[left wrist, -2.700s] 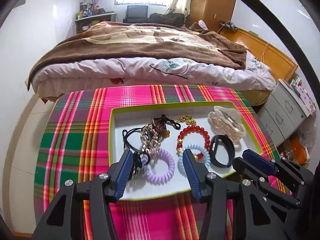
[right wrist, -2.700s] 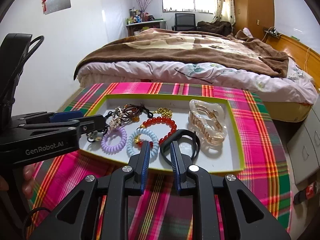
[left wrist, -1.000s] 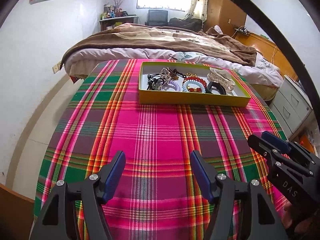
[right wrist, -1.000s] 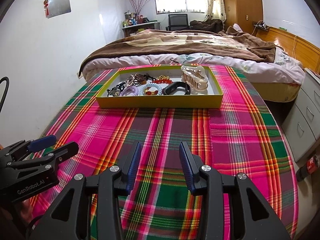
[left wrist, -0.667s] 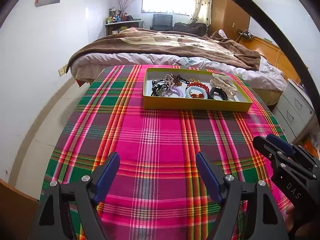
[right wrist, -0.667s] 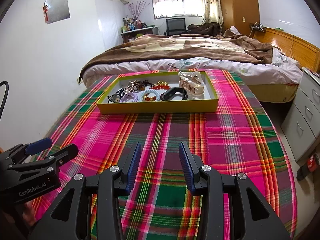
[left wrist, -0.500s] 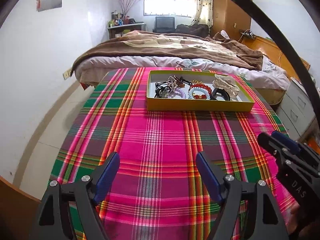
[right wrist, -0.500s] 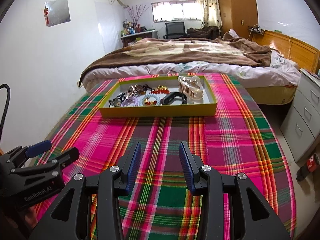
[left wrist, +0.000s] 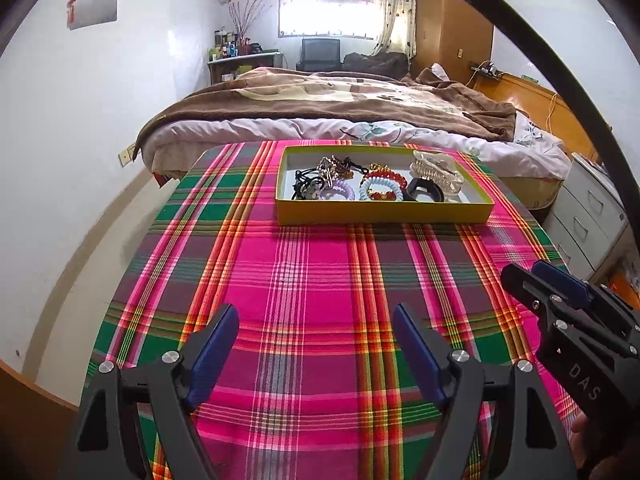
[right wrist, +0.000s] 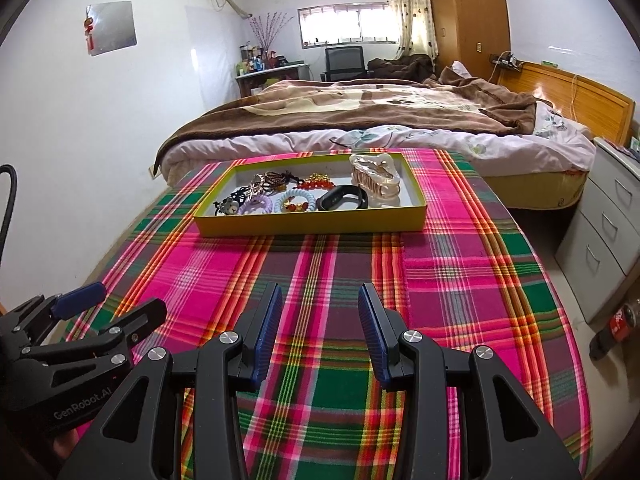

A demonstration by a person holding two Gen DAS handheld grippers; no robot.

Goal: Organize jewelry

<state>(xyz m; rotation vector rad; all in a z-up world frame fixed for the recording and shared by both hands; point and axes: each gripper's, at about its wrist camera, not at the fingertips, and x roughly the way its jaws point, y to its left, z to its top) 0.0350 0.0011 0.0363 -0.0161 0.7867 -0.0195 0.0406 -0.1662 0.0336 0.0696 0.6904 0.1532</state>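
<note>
A yellow-green tray [left wrist: 380,215] [right wrist: 308,226] stands at the far side of the plaid-covered table. It holds several pieces: a purple coil band [left wrist: 340,191], a red bead bracelet [left wrist: 390,179], a black wristband [right wrist: 343,197] and a beige hair claw [right wrist: 375,178]. My left gripper [left wrist: 316,320] is open and empty, low over the near part of the cloth, far from the tray. My right gripper [right wrist: 320,300] is open and empty, also near the front edge. Each gripper shows in the other's view, the left one [right wrist: 108,308] and the right one [left wrist: 532,276].
The plaid cloth [left wrist: 320,272] covers the table between the grippers and the tray. A bed [right wrist: 380,120] with a brown blanket lies right behind the table. White drawers [right wrist: 604,232] stand at the right, and a white wall at the left.
Both grippers have drawn back from the tray toward the table's near edge and risen slightly. The right gripper's jaws have widened. The jewelry in the tray has not moved.
</note>
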